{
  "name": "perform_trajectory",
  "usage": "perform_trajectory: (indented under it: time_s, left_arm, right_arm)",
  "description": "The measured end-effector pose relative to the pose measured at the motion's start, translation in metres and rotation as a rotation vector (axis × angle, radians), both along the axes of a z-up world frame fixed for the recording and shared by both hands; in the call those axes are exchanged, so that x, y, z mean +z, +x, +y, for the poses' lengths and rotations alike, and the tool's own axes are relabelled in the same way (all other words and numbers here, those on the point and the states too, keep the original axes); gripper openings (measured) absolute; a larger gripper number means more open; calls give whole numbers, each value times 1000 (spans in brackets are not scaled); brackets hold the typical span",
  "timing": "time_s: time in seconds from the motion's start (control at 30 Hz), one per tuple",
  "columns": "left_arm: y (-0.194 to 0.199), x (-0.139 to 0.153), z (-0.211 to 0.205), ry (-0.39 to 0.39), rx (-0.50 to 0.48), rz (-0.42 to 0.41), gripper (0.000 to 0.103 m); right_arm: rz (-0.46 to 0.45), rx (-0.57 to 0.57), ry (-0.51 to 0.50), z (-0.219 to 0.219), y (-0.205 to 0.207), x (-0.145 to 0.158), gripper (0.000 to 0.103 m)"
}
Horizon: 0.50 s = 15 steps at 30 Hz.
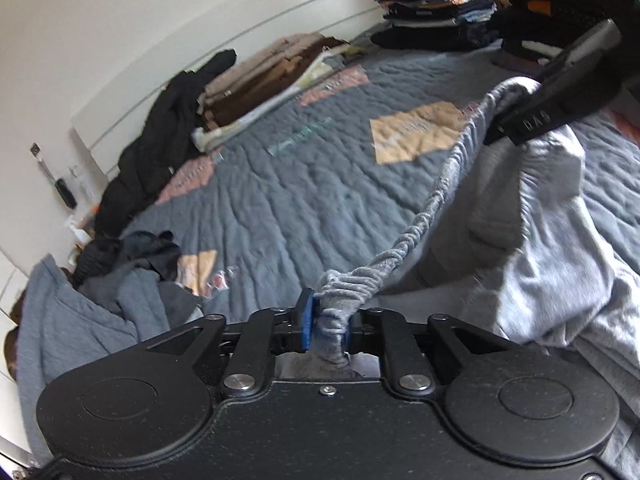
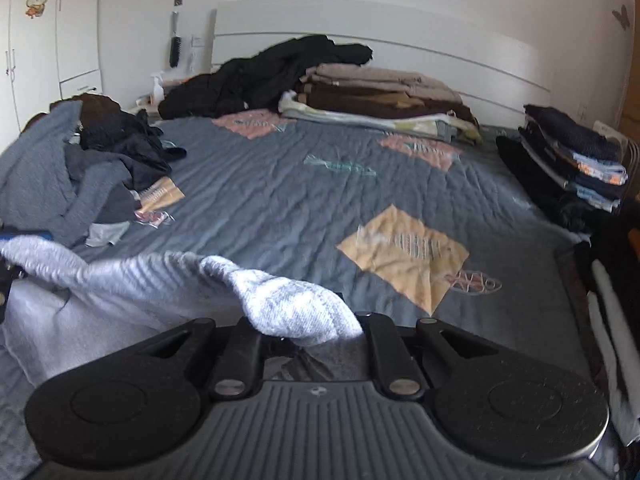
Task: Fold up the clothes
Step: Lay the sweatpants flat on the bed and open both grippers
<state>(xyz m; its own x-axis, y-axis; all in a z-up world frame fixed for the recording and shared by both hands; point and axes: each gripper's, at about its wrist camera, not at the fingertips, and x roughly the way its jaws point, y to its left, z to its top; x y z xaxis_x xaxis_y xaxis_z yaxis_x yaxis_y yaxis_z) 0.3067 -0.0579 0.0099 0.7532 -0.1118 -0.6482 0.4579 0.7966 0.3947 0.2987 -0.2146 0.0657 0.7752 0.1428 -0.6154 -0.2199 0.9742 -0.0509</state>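
Evidently the grey garment [image 1: 532, 216] was soft, light knit, slumping wherever nothing held it up. In the left wrist view its ribbed band [image 1: 436, 196] ran as a bunched rope from bottom centre to upper right, strung between the two tools, while the body hung in loose folds at the right of the frame, just over the bed [image 1: 280, 184]. The left tool [image 1: 330, 326] pinched one end of the band between its blue pads [image 1: 306, 316]; the right tool [image 2: 304, 332] had cloth wadded between its fingers, hiding the pads, but appeared to grip it. Such fabric would stretch and sag rather than slip, I judged, so the thick ribbed edge near the corners was the sound place to hold. Loose clothes [image 2: 100, 168] lay at the left of the right wrist view.
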Motion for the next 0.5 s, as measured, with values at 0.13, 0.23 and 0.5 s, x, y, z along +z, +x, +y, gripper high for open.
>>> perform_trajectory:
  time_s: [0.13, 0.23, 0.5]
  left_arm:
    - [-16, -10, 27, -95, -50, 43, 44]
    - [-36, 9, 39, -175, -58, 13, 59]
    - [-84, 67, 52, -277, -32, -95, 70]
  right_arm:
    - [-14, -25, 48, -23, 31, -37, 58]
    - [-48, -16, 91, -42, 50, -46, 70]
    - [-40, 13, 139, -63, 44, -7, 77]
